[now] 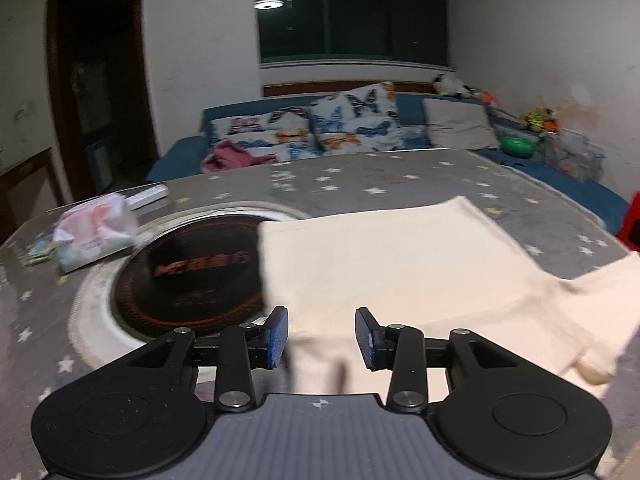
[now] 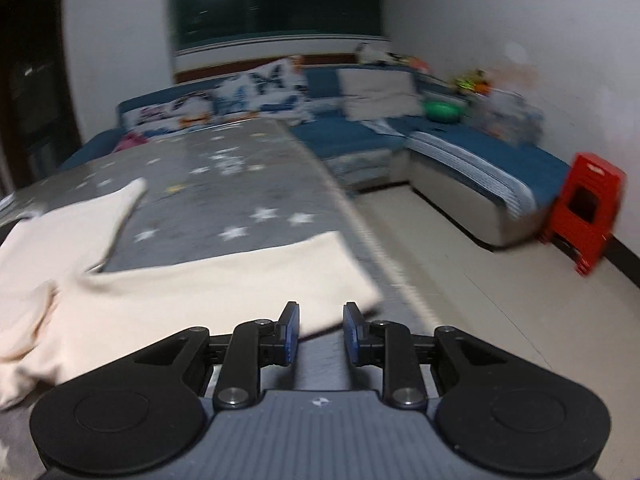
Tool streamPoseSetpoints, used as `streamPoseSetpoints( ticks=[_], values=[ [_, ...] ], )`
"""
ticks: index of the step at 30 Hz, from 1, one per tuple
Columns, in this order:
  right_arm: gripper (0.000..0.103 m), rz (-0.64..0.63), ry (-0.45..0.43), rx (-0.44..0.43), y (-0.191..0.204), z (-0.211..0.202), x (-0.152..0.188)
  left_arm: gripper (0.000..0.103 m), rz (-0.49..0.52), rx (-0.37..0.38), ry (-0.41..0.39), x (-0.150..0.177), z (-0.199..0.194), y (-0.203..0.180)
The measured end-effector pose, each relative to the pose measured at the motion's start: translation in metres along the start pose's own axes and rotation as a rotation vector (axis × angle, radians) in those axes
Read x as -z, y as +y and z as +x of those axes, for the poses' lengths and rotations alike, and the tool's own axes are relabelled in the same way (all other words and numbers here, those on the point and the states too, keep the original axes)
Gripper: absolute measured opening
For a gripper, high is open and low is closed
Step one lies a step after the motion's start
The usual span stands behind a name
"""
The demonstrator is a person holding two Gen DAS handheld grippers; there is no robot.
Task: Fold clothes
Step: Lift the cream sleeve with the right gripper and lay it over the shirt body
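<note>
A cream garment (image 1: 400, 272) lies folded on the star-patterned surface (image 1: 360, 184), partly over an induction cooktop (image 1: 192, 276). Left gripper (image 1: 321, 338) and right gripper (image 2: 321, 332) gape, empty, above its near edge.

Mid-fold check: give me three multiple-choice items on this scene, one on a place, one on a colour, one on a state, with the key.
1. Where does the cream garment lie?
A on the sofa
B on the star-print table cover
C on the floor

2. What colour is the stool by the wall?
A red
B green
C white

3. How do the left gripper jaws stand?
A clamped on the garment
B apart, pads off the cloth
C out of view

Key: B, cloth spreads over the starred cover; A, the stool is bright red; B, a gap shows either side of the cloth.
</note>
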State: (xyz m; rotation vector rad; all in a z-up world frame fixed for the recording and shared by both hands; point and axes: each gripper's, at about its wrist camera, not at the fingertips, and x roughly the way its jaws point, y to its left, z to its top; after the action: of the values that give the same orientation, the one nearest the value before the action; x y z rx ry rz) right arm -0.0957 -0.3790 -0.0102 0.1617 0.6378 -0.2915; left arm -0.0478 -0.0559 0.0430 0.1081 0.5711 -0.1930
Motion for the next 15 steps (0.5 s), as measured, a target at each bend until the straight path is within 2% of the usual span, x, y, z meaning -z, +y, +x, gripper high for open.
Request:
streamPoseSetpoints(
  ticks=[3, 8, 9, 10, 11, 15],
  values=[
    [0.028, 0.049, -0.008, 0.033, -0.013, 0.008, -0.001, 0.044, 0.031, 0.05, 0.006, 0.0, -0.001, -0.017],
    [0.027, 0.076, -0.011, 0.032, -0.022, 0.014, 0.003, 0.047, 0.1, 0.132, 0.034, 0.003, 0.002, -0.047],
    [0.025, 0.075, -0.014, 0.029, -0.022, 0.014, 0.003, 0.047, 0.114, 0.143, 0.038, 0.004, 0.002, -0.052],
    [0.016, 0.076, -0.017, 0.02, -0.023, 0.014, 0.003, 0.047, 0.124, 0.157, 0.042, 0.005, 0.003, -0.057],
    [0.012, 0.079, -0.021, 0.008, -0.022, 0.012, 0.002, 0.047, 0.134, 0.171, 0.045, 0.006, 0.004, -0.062],
    [0.009, 0.085, -0.051, -0.043, -0.02, 0.002, -0.004, 0.047, 0.181, 0.219, 0.049, 0.008, 0.01, -0.082]
  ],
)
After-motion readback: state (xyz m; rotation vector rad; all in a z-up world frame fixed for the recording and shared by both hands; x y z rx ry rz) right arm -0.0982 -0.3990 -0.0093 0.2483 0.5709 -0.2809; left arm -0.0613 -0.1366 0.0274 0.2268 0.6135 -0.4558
